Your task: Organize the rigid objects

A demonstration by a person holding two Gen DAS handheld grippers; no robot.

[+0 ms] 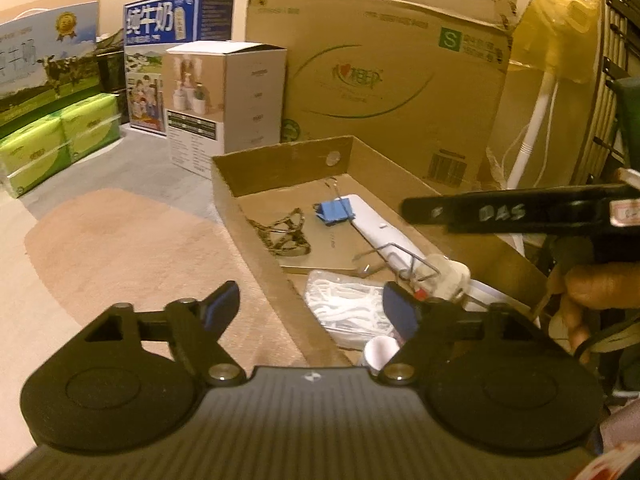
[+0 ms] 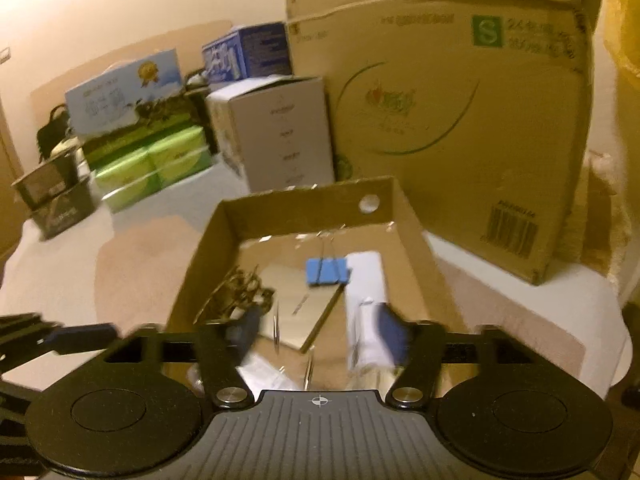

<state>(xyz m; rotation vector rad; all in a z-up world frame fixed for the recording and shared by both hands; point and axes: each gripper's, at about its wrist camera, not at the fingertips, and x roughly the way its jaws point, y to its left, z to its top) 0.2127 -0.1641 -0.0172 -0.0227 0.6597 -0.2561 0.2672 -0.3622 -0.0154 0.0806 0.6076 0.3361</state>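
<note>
Left gripper (image 1: 310, 306): fingers spread wide, grasping nothing, straddling the near-left wall of the cardboard tray (image 1: 256, 236). Right gripper (image 2: 318, 330): fingers likewise released, poised over the tray's near end. In the tray, a bag of white plastic pieces (image 1: 348, 308) lies nearest; beyond it a white remote (image 2: 366, 280), a camouflage cord (image 1: 286, 234), then a blue binder clip (image 2: 327, 271). A large carton (image 2: 460, 120) stands behind.

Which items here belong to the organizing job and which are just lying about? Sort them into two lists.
Job:
shallow cardboard tray
blue binder clip
white remote-shaped device
camouflage strap
bag of floss picks

Lying about:
large cardboard carton
milk cartons
green tissue packs
white product box
</note>
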